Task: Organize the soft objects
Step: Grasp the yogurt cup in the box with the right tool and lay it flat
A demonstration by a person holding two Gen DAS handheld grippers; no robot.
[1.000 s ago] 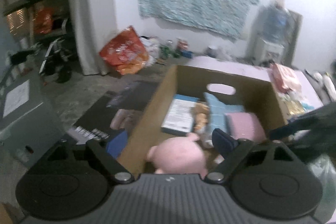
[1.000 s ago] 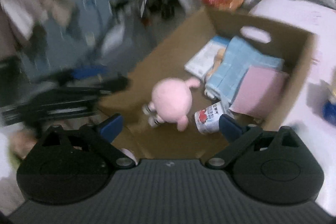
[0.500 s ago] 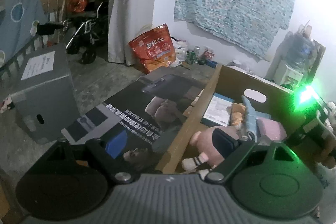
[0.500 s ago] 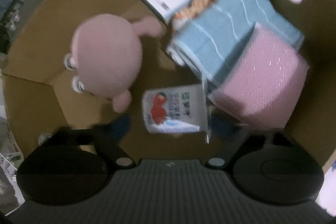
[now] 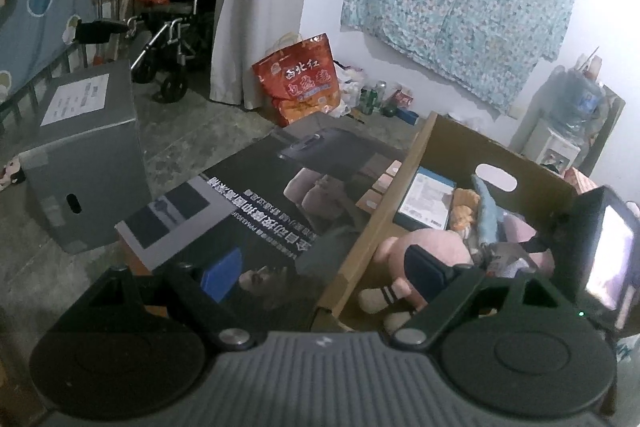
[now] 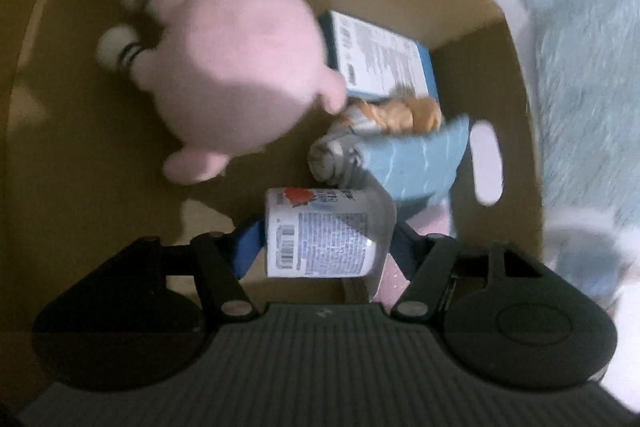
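Note:
A cardboard box [image 5: 440, 135] holds a pink plush toy [image 6: 224, 75], a folded blue towel [image 6: 416, 163], a pink folded cloth [image 6: 434, 223], a small orange plush [image 6: 400, 111], a blue-edged booklet [image 6: 380, 59] and a white tissue pack [image 6: 320, 239]. My right gripper [image 6: 320, 243] is down inside the box with its blue fingers [image 6: 248, 247] on either side of the tissue pack, touching it. My left gripper [image 5: 324, 271] is open and empty, held over the box's left wall, with the pink plush [image 5: 424, 247] just past its right finger. The right gripper's body [image 5: 600, 255] shows at the right.
A dark printed carton [image 5: 256, 211] lies left of the box. A grey box [image 5: 84, 147], a red bag [image 5: 300, 83], a wheelchair [image 5: 176, 39] and a curtain [image 5: 256, 3] stand on the floor behind. A water dispenser [image 5: 568, 123] stands at the back right.
My right gripper dropped into the box and closed in around the white tissue pack. My left gripper swung left and back, off the box's inside toward its left wall.

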